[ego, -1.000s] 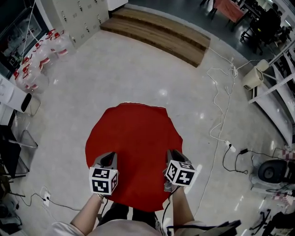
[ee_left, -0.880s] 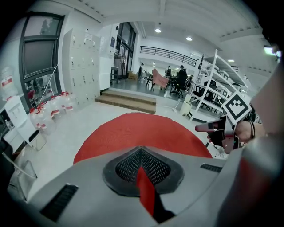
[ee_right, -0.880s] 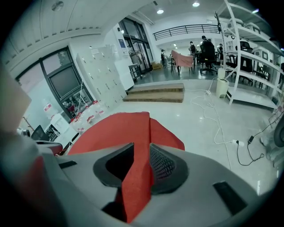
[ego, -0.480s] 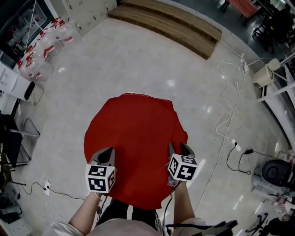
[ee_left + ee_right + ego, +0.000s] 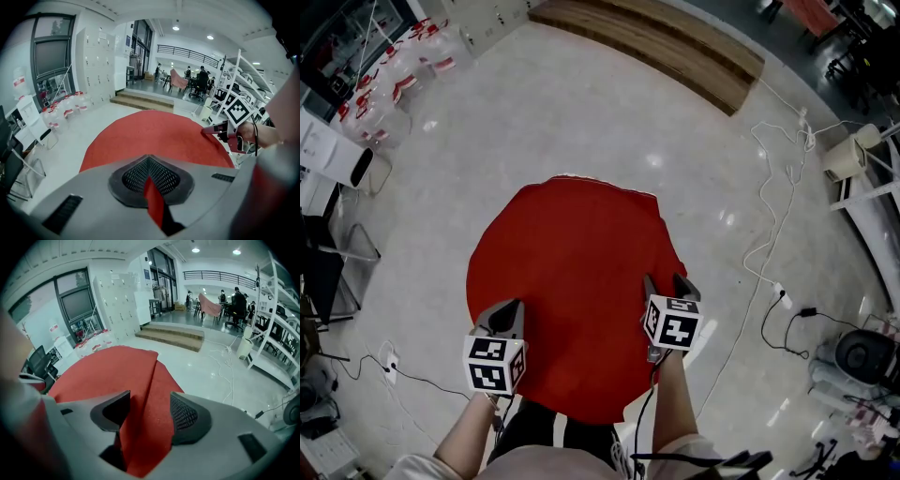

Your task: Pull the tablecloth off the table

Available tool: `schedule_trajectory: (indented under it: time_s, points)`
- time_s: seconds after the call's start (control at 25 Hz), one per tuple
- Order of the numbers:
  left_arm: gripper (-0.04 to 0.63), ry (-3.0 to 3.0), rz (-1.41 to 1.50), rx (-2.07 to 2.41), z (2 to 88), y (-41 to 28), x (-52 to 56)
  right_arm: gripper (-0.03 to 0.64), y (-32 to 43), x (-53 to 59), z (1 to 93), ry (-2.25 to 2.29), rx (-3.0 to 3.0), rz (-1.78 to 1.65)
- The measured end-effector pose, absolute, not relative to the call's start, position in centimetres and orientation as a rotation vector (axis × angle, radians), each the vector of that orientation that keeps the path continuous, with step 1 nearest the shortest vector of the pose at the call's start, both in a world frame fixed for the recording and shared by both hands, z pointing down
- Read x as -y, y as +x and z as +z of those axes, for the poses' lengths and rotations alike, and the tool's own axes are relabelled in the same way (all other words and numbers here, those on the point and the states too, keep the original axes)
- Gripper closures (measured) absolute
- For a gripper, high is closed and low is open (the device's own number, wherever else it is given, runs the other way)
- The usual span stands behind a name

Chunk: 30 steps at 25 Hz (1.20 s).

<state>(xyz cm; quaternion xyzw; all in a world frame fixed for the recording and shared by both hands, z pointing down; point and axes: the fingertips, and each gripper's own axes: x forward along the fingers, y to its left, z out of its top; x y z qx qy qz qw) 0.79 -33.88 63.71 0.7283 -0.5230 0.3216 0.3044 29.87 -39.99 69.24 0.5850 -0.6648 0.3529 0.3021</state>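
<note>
A round red tablecloth (image 5: 572,267) covers the table below me. My left gripper (image 5: 508,311) sits at the cloth's near left edge. In the left gripper view its jaws (image 5: 149,177) are shut, with a strip of red cloth pinched between the pads. My right gripper (image 5: 667,285) is at the near right edge, and its jaws are opening. A raised fold of the tablecloth (image 5: 149,380) runs between the spread pads of the right gripper (image 5: 149,412) without being pressed. The right gripper (image 5: 214,130) also shows across the cloth in the left gripper view.
Grey floor surrounds the table. White cables (image 5: 769,178) trail on the floor at the right, near shelving (image 5: 874,178). A wooden step (image 5: 652,42) lies at the far side. Water bottles (image 5: 389,80) and a chair (image 5: 328,272) stand at the left.
The right gripper's jaws have spread apart and let go of the cloth fold. The left gripper has stayed shut on the cloth. Both grippers sit slightly lower in the head view.
</note>
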Motion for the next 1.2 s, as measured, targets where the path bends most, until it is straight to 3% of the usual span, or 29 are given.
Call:
schedule_trajectory:
  time_s: [0.48,0.96,1.2]
  points:
    - [0.578,1.883,0.838,1.408,64.1,0.2,33.0,0.351,29.8,40.6,70.4,1.504,1.700,0.912]
    - [0.578,1.837,0.806,1.415,64.9,0.2,31.1,0.564,28.0,41.0,70.4,1.436,1.700,0.961]
    - [0.578,1.771,0.719,1.509,64.3,-1.9,30.3,0.578,28.5,41.2,70.5,1.413,1.699,0.945]
